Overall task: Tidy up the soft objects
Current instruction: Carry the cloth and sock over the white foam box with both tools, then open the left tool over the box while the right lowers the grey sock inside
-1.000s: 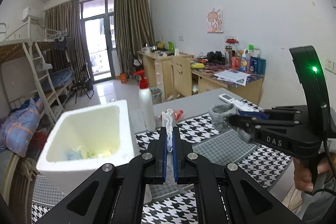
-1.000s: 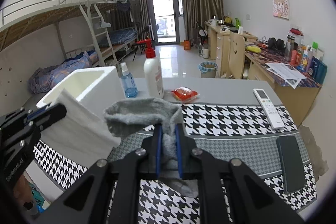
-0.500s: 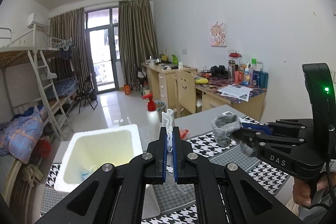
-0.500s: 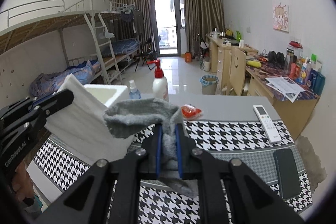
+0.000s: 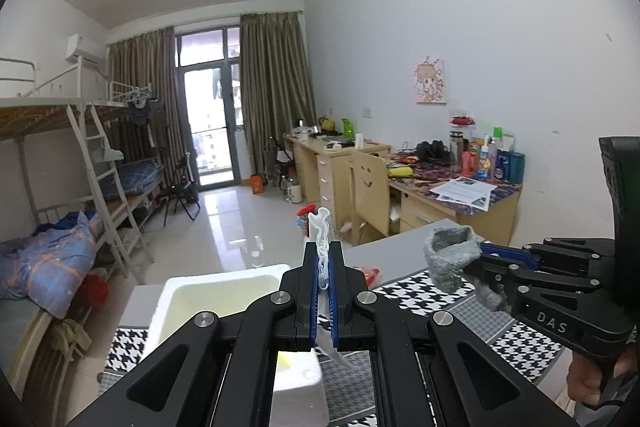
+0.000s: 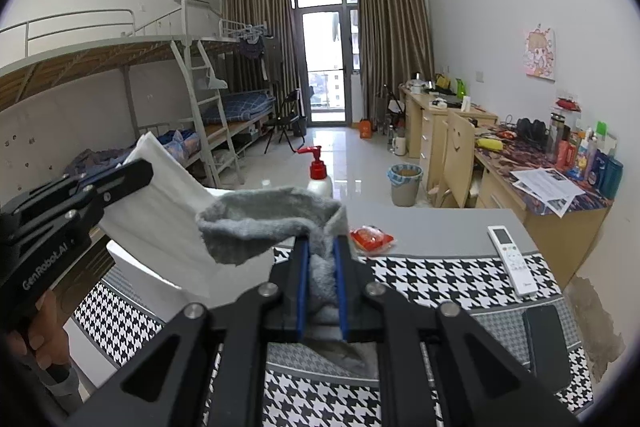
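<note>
The white rectangular foam box (image 5: 224, 291) sits just below and left of the left gripper (image 5: 323, 291); it looks like the collecting bin, and only a small yellow scrap shows inside. That gripper's blue pads are pressed together on a thin white cloth (image 6: 168, 227), which hangs above the box's near edge. To its right, the right gripper (image 6: 322, 291) pinches a fuzzy grey sock (image 6: 276, 223), held clear of the houndstooth table mat (image 6: 440, 279). Both soft items are picked up, neither yet dropped in; placing them remains.
</note>
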The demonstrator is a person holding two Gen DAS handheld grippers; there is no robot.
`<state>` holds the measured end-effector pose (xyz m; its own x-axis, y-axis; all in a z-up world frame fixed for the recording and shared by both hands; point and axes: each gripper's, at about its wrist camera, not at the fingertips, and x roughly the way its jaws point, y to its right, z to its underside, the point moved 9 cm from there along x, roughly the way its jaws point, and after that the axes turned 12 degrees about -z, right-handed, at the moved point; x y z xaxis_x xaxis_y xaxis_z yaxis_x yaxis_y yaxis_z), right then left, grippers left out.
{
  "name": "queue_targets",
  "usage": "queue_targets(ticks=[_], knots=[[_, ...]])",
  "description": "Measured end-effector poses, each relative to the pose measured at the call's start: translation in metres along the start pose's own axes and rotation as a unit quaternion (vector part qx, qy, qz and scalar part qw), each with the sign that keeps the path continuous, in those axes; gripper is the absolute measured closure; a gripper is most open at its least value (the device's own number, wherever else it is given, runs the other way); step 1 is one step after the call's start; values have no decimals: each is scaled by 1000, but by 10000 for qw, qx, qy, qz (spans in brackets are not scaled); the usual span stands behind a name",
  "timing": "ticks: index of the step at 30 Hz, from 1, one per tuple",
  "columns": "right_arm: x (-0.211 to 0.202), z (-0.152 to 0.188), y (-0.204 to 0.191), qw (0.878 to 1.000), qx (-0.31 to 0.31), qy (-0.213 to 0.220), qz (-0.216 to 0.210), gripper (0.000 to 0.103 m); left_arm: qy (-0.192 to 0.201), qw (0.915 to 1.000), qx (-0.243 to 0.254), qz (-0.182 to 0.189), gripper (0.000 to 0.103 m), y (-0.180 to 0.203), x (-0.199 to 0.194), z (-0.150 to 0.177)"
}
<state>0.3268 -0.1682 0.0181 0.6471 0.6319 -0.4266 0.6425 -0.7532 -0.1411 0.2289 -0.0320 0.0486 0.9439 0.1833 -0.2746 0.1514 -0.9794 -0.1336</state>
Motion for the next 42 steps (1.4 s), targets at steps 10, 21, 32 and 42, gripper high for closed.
queue_targets(ticks=[10, 21, 32, 42], knots=[[19, -7, -28, 9989, -166, -14, -444, 88, 61, 9986, -177, -498, 99, -40, 4, -7], [42, -5, -52, 9967, -282, -161, -742, 88, -238, 9955, -340, -852, 99, -67, 27, 11], [56, -2, -58, 9961, -331, -301, -761, 88, -620, 9934, -401, -877, 99, -75, 55, 35], [71, 0, -60, 9964, -292, -442, -664, 88, -896, 9906, -550, -878, 96, -87, 77, 56]])
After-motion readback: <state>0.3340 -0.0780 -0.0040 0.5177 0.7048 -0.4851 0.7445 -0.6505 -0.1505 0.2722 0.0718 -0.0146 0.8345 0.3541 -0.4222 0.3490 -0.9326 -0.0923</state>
